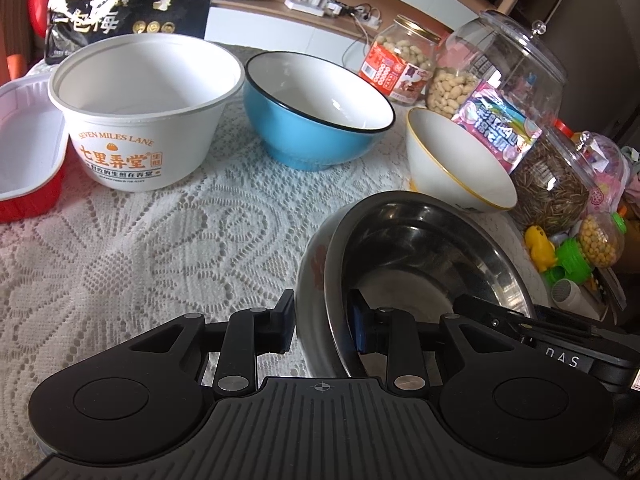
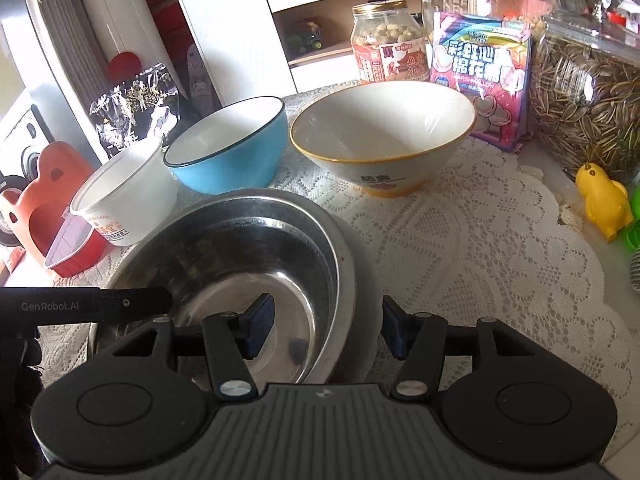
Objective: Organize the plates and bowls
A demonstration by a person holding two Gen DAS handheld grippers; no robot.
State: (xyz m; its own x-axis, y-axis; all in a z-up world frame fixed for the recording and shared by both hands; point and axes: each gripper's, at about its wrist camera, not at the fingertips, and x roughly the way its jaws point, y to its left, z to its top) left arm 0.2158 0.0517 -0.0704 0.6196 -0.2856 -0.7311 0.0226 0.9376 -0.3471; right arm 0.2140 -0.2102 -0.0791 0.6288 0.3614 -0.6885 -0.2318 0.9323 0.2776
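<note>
**Steel bowl held at its rim from two sides**

A steel bowl (image 1: 432, 264) is seen near the front of the table (image 1: 140, 248), which is covered by a white lace cloth. The bowl's near wall is pinched by the left tongs (image 1: 320, 324), one pad outside and one inside the rim. The opposite wall is straddled by the right tongs (image 2: 326, 330), whose jaws are spread around the rim; a gap is seen at the outer pad, so no grip is shown there.

Behind the steel bowl, three more bowls are lined up apart from one another: a white paper bowl (image 1: 148, 108) printed with orange lettering, a blue bowl (image 1: 316, 116) with a dark rim, and a white bowl (image 1: 460, 160) with a yellow rim. A red tray (image 1: 28, 152) with a white lining is placed just beside the paper bowl. Jars of nuts and seeds are grouped behind the yellow-rimmed bowl.
</note>
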